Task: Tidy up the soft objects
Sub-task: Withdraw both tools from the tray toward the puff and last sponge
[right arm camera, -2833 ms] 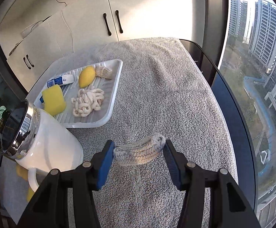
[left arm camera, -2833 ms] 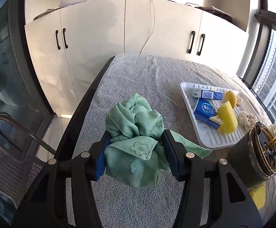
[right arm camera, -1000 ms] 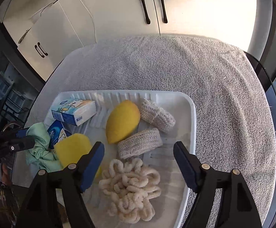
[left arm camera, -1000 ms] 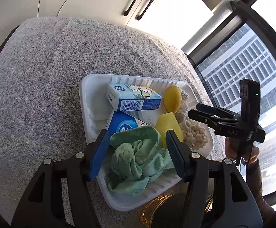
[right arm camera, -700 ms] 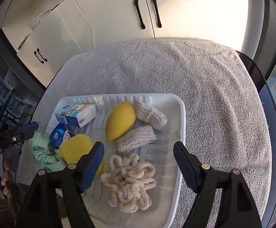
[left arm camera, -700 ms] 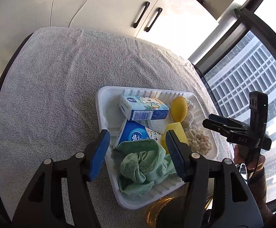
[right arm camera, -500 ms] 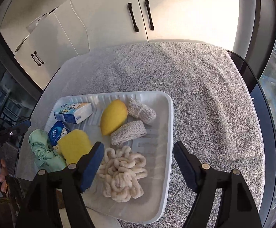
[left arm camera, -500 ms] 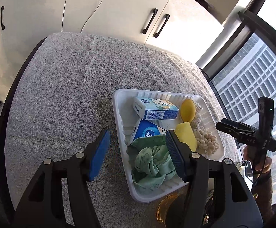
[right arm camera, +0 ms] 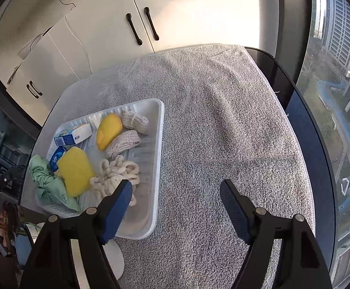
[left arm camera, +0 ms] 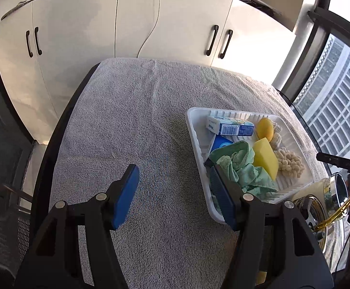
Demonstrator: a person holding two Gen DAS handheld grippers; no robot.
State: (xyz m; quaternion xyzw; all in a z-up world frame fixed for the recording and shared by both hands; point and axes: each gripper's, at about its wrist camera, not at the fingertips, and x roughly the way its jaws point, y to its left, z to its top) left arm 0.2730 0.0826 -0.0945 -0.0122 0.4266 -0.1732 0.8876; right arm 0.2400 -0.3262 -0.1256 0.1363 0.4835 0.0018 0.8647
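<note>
A white tray [left arm camera: 194, 130] [right arm camera: 159, 130] on the grey towel holds a crumpled green cloth [left arm camera: 240, 168] [right arm camera: 47, 183], a yellow sponge [left arm camera: 265, 157] [right arm camera: 75, 171], a yellow lemon-shaped toy [left arm camera: 265, 128] [right arm camera: 108, 131], two knitted rolls [right arm camera: 123, 143], a cream rope bundle [left arm camera: 289, 162] [right arm camera: 113, 174] and two tissue packs [left arm camera: 230, 126]. My left gripper [left arm camera: 172, 192] is open and empty over the towel, left of the tray. My right gripper [right arm camera: 175, 200] is open and empty at the tray's near right corner.
The grey towel [left arm camera: 131, 120] [right arm camera: 223, 120] covers a dark round table. A metal mug with a gold straw [left arm camera: 319, 207] stands near the tray's front. White cabinets [left arm camera: 126, 24] stand behind. Windows run along the right side.
My left gripper let go of the green cloth in the tray and drew back to the left. My right gripper left the knitted roll in the tray and drew back to the right.
</note>
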